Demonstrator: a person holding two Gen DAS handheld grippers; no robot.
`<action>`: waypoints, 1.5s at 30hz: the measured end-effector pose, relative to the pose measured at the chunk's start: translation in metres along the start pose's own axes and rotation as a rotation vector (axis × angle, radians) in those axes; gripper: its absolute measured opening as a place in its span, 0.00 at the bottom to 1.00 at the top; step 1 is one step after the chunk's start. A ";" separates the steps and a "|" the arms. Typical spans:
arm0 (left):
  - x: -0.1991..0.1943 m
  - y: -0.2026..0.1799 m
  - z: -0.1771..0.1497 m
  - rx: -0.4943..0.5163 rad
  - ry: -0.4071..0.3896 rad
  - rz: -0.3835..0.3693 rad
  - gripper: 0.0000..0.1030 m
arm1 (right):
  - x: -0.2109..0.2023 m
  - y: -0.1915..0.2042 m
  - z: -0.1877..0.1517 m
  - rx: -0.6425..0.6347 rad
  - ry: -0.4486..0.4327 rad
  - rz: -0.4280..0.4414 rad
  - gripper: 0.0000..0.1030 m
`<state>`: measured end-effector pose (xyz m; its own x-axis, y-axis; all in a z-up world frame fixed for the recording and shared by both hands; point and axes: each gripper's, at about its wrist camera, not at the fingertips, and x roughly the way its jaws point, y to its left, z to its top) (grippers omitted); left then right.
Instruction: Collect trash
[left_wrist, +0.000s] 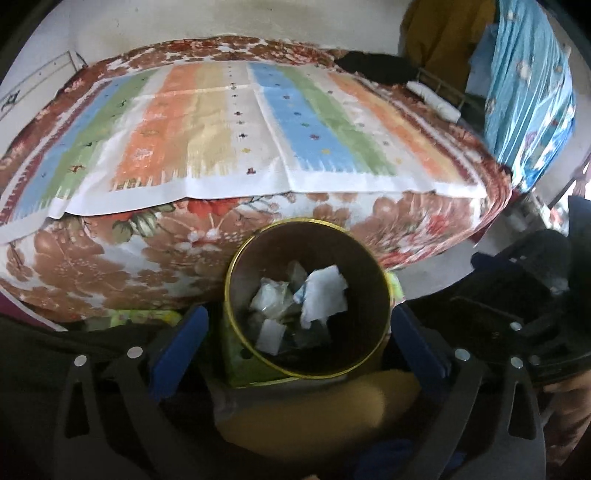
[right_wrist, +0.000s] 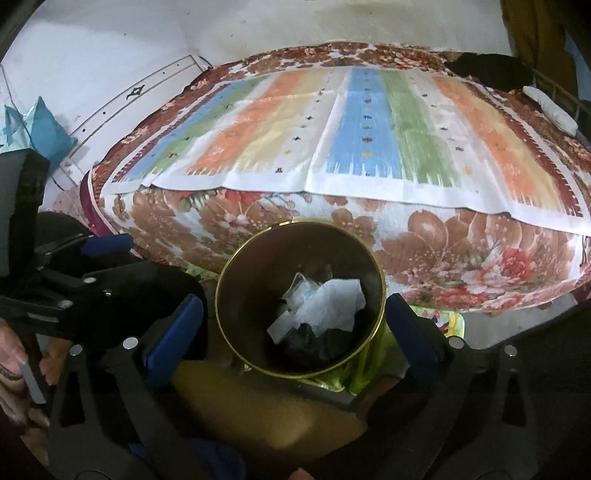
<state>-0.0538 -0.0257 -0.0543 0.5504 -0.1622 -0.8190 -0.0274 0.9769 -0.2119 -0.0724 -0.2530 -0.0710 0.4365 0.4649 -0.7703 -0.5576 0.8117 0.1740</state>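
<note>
A round bin with a gold rim (left_wrist: 236, 273) stands on the floor in front of the bed. White paper scraps and clear wrappers (left_wrist: 321, 295) lie inside it. The bin also shows in the right wrist view (right_wrist: 225, 277), with crumpled white paper (right_wrist: 328, 302) and dark trash inside. My left gripper (left_wrist: 299, 343) is open and empty, its blue pads either side of the bin, above it. My right gripper (right_wrist: 295, 332) is open and empty, also spread around the bin from above. The left gripper body shows at the left of the right wrist view (right_wrist: 74, 291).
A bed with a floral blanket (left_wrist: 110, 258) and a striped cloth (left_wrist: 236, 125) fills the space behind the bin. A green printed bag (right_wrist: 447, 321) lies beside the bin. A yellow-clad leg (left_wrist: 314, 410) is below the grippers. A blue curtain (left_wrist: 528, 92) hangs at right.
</note>
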 end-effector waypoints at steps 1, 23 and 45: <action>0.003 -0.001 -0.001 0.005 0.017 0.003 0.94 | 0.001 0.001 -0.001 -0.003 0.003 0.001 0.91; 0.003 -0.003 -0.005 0.003 -0.001 0.037 0.94 | 0.005 0.005 -0.004 -0.002 0.012 0.047 0.91; -0.001 -0.004 -0.004 -0.011 -0.016 0.012 0.94 | 0.007 0.008 -0.006 -0.005 0.024 0.067 0.92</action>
<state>-0.0574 -0.0305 -0.0549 0.5628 -0.1483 -0.8132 -0.0435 0.9771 -0.2083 -0.0781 -0.2451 -0.0788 0.3813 0.5091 -0.7716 -0.5886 0.7773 0.2220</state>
